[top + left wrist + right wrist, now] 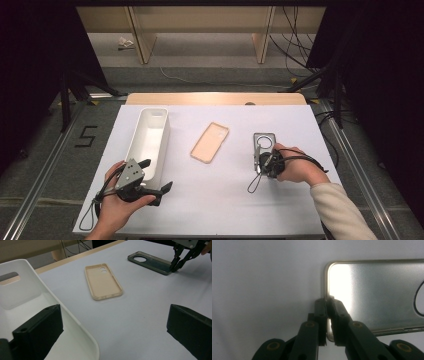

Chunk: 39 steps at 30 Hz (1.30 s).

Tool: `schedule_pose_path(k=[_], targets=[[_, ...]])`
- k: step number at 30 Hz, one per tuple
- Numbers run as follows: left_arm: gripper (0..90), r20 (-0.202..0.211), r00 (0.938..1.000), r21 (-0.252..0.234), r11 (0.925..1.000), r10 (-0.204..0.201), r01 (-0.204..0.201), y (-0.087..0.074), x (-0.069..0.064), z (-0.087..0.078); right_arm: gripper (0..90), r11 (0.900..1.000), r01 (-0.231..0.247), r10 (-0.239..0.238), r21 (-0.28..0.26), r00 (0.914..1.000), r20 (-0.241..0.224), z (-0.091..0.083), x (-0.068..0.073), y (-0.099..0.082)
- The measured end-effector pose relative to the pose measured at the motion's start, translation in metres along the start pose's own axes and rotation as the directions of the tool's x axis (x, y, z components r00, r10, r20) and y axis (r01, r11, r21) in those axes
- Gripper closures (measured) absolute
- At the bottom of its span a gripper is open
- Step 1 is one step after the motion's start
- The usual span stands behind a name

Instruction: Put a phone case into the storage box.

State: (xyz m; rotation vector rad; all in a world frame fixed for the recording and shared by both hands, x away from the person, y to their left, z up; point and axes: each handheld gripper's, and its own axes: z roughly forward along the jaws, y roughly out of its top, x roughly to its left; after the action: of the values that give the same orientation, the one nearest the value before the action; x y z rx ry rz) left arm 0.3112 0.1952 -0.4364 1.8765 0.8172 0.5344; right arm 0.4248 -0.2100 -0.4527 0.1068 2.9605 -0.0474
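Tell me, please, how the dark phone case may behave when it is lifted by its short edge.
The dark phone case looks thin and hollow, so it is probably light. The right hand-held gripper pinches only its rim, so it may sag or swing. Its glossy surface may be slippery, so the grip could slide.

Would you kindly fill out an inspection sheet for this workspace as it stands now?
Surface: white table top, flat, with a wooden edge at the far side.
Job's things: grey phone case lying flat, inside up; beige phone case flat at the centre, untouched; white bin at the left, nothing seen inside.
Clutter: nothing seen.
Grippers: right gripper shut on the end wall of the grey phone case; left gripper open, holding nothing, beside the bin's near end.
Cables: a looped cord trails from the right gripper; another hangs from the left.
Surroundings: grey floor marked 5, wooden furniture legs and loose cables beyond the table.
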Motion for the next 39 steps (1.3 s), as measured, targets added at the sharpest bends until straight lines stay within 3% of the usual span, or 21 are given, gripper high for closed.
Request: schedule_pose_path(k=[14, 26, 35, 39], targets=[[0.0, -0.001, 1.0, -0.002, 1.0, 0.001, -0.001, 0.0, 0.0, 0.0, 88.6, 0.9999, -0.002, 0.002, -0.01, 1.0, 0.002, -0.003, 0.001, -0.001], [0.1, -0.003, 1.0, -0.003, 1.0, -0.001, 0.001, 0.0, 0.0, 0.0, 88.7, 0.9992, -0.006, 0.008, -0.04, 0.9995, 0.03, -0.019, 0.003, -0.002], [0.4, -0.001, 1.0, -0.002, 1.0, -0.007, 0.007, 0.0, 0.0, 0.0, 88.7, 0.9968, -0.001, 0.007, -0.08, 0.9969, 0.079, -0.031, 0.006, 0.002], [0.7, 0.001, 1.0, -0.004, 1.0, -0.008, 0.008, 0.0, 0.001, 0.0, 88.9, 0.9914, 0.008, 0.008, -0.131, 0.9923, 0.123, -0.034, 0.01, 0.002]])
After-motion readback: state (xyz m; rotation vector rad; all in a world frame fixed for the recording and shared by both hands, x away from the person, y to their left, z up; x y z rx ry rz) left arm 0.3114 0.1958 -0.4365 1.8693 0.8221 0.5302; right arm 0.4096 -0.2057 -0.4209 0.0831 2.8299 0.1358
